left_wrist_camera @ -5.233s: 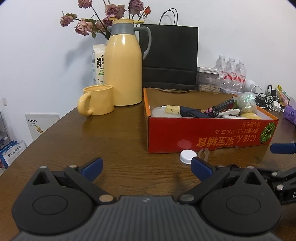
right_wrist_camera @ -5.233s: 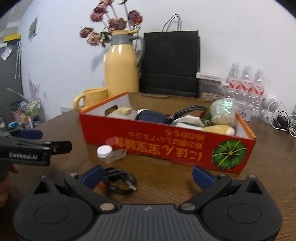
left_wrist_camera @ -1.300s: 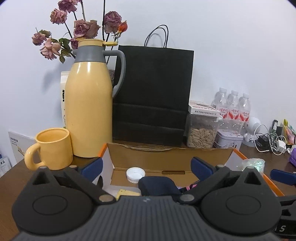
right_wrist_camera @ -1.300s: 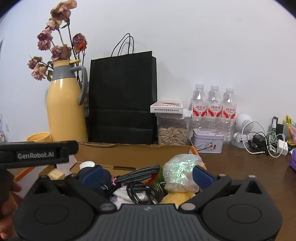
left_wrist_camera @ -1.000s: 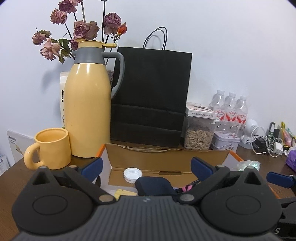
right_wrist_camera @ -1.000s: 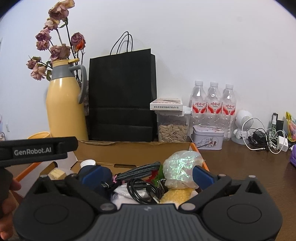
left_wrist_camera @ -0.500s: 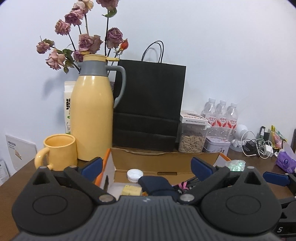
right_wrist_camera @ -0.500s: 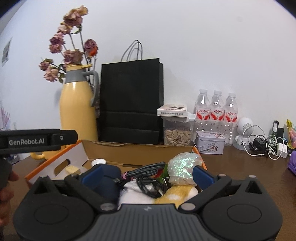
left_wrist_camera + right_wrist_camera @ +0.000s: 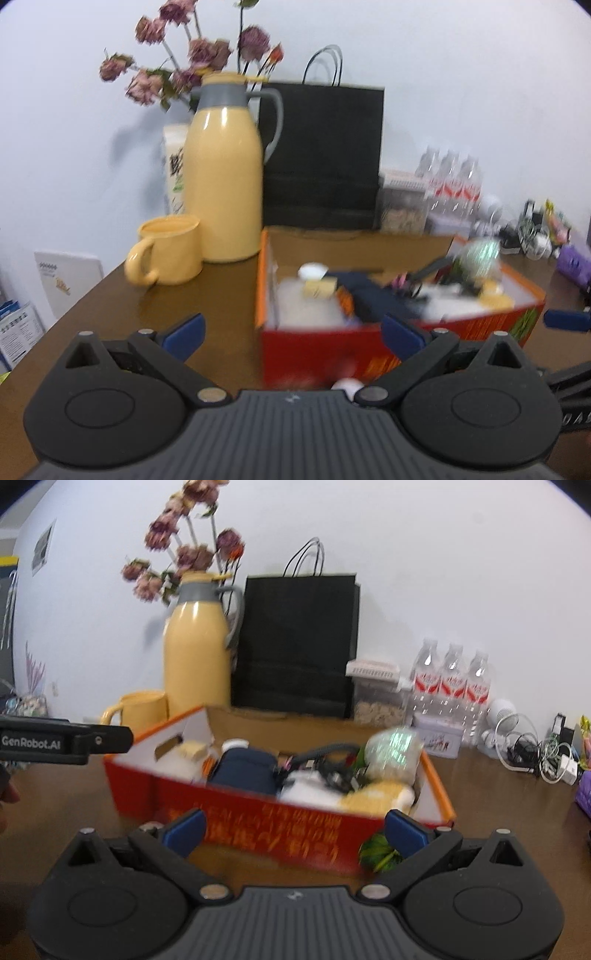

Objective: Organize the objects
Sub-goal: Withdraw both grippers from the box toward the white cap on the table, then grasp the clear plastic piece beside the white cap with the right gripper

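On the left claw, "GenRobot.AI" reads clearly; both it and the right claw gape empty.

A red cardboard box with an orange rim sits open on the brown worktop, its printed lettering upside down. Inside lie a white bottle cap near the far left corner, a navy pouch, a tangle of black cable, a shimmering crumpled bag and something yellow toward the right end.
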